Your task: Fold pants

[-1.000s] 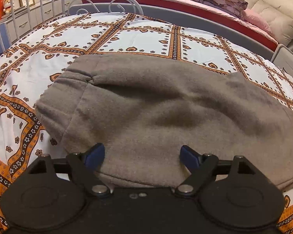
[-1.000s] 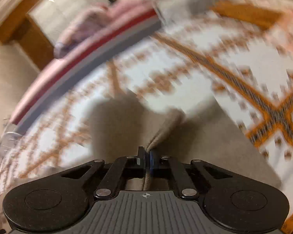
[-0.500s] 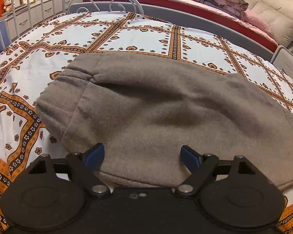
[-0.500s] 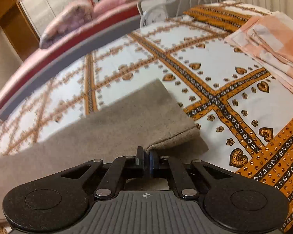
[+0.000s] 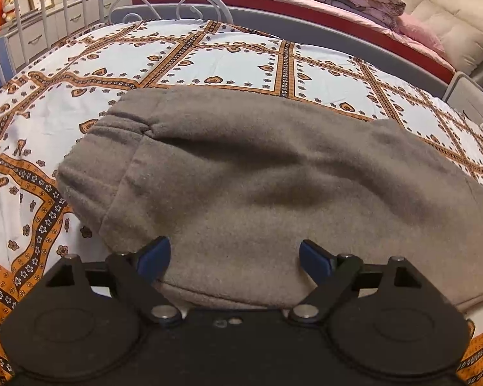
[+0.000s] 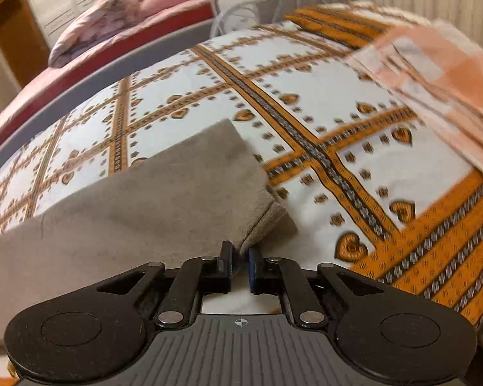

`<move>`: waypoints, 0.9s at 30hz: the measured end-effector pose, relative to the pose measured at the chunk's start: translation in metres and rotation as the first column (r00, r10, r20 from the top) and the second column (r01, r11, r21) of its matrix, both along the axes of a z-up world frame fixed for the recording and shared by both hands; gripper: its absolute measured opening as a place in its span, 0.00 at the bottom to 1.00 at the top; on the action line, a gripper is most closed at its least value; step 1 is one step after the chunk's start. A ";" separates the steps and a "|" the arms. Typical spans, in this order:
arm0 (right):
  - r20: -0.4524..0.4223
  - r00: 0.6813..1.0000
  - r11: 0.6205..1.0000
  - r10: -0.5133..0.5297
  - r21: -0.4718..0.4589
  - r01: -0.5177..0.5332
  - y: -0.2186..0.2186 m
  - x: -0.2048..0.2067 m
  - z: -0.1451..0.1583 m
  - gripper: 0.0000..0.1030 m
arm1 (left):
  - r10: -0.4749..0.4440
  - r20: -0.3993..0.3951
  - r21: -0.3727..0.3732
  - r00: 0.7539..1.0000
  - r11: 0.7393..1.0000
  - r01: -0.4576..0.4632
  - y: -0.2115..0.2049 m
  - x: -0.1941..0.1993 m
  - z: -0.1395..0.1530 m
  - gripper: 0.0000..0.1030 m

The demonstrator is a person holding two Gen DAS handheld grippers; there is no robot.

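Left wrist view: the pants (image 5: 257,173), grey-brown fleece, lie flat on the bed (image 5: 209,61) with the waistband to the left; the left gripper (image 5: 234,254) tilts down over their near edge, jaws spread wide astride the cloth and pressing on nothing. Right wrist view: the right gripper (image 6: 240,259), also pitched down, sits at the leg cuff (image 6: 264,222) with its jaws opening, a narrow gap showing and the hem just ahead of the tips, apparently let go. Judgement: one lengthwise fold is laid; next needs a fresh grip to fold cuff toward waistband.
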State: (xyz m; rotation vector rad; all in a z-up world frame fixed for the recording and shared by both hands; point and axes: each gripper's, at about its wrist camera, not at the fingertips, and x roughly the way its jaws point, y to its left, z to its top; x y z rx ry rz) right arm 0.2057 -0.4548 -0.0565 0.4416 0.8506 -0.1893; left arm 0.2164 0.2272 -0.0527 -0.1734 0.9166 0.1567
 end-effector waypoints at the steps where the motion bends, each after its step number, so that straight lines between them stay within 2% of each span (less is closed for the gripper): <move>1: -0.008 0.998 0.998 -0.061 -0.017 0.061 -0.004 -0.004 0.003 0.27 | -0.004 0.004 0.004 1.000 1.000 0.004 0.000 -0.001 0.001 0.77; 3: 0.027 0.988 0.983 -0.150 -0.102 0.152 -0.005 -0.016 0.014 0.31 | -0.005 0.031 0.013 1.000 1.000 0.005 0.000 -0.004 0.007 0.73; 4: 0.081 0.988 0.985 -0.134 -0.100 0.142 -0.002 -0.022 0.023 0.31 | -0.003 0.052 0.017 0.999 1.000 0.002 0.001 -0.005 0.011 0.71; 6: 0.170 0.985 0.994 -0.015 -0.100 0.033 0.022 -0.025 0.037 0.31 | -0.006 0.093 0.023 0.996 1.000 0.004 0.000 -0.006 0.016 0.71; 8: 0.208 0.968 0.985 0.140 -0.128 -0.115 0.065 -0.020 0.044 0.31 | -0.011 0.078 0.042 0.997 0.999 0.007 -0.005 -0.002 0.014 0.71; 9: 0.218 0.947 0.968 0.235 -0.135 -0.209 0.094 -0.015 0.047 0.31 | -0.017 0.051 0.056 0.999 0.998 0.014 -0.008 0.001 0.011 0.71; 10: 0.225 0.922 0.947 0.314 -0.145 -0.287 0.119 -0.013 0.048 0.31 | -0.021 0.022 0.085 1.000 0.996 0.019 -0.011 0.003 0.008 0.71; 12: 0.227 0.843 0.871 0.487 -0.194 -0.451 0.181 -0.008 0.048 0.31 | -0.045 -0.002 0.124 0.999 0.991 0.045 -0.016 0.005 0.003 0.73; 15: 0.184 0.725 0.745 0.664 -0.245 -0.620 0.259 -0.006 0.033 0.31 | -0.077 -0.023 0.164 0.997 0.983 0.080 -0.021 0.001 -0.002 0.78; 16: 0.151 0.690 0.701 0.708 -0.264 -0.662 0.279 -0.005 0.023 0.31 | -0.082 -0.022 0.165 0.996 0.983 0.084 -0.020 0.000 -0.002 0.79; 17: 0.060 0.674 0.660 0.737 -0.282 -0.697 0.297 -0.001 0.008 0.31 | -0.083 -0.021 0.161 0.996 0.983 0.085 -0.018 -0.001 -0.001 0.78; 18: -0.031 0.671 0.637 0.741 -0.283 -0.717 0.309 0.005 -0.007 0.32 | -0.076 -0.015 0.163 0.997 0.984 0.077 -0.016 -0.003 0.002 0.75; 19: -0.019 0.674 0.639 0.739 -0.299 -0.709 0.312 0.006 -0.009 0.33 | -0.063 0.011 0.169 0.998 0.984 0.061 -0.012 -0.006 0.008 0.62; 20: -0.002 0.675 0.643 0.738 -0.303 -0.703 0.314 0.007 -0.001 0.33 | -0.043 0.054 0.174 0.998 0.984 0.033 -0.008 -0.009 0.015 0.60; 21: 0.033 0.674 0.653 0.738 -0.288 -0.701 0.315 0.008 0.008 0.32 | -0.025 0.095 0.168 0.995 0.986 0.009 -0.003 -0.010 0.021 0.61; 22: 0.103 0.665 0.664 0.739 -0.277 -0.695 0.316 0.008 0.021 0.32 | -0.007 0.134 0.160 0.991 0.987 -0.015 0.003 -0.009 0.026 0.61; 23: 0.148 0.649 0.660 0.747 -0.291 -0.693 0.324 0.011 0.032 0.32 | 0.006 0.154 0.160 0.988 0.987 -0.030 0.008 -0.005 0.029 0.61; 25: 0.169 0.629 0.647 0.759 -0.299 -0.701 0.346 0.022 0.042 0.32 | 0.013 0.182 0.169 0.983 0.985 -0.044 0.013 0.009 0.033 0.62; 27: 0.198 0.607 0.638 0.770 -0.268 -0.722 0.379 0.043 0.049 0.33 | -0.013 0.198 0.173 0.980 0.985 -0.021 0.014 0.028 0.035 0.62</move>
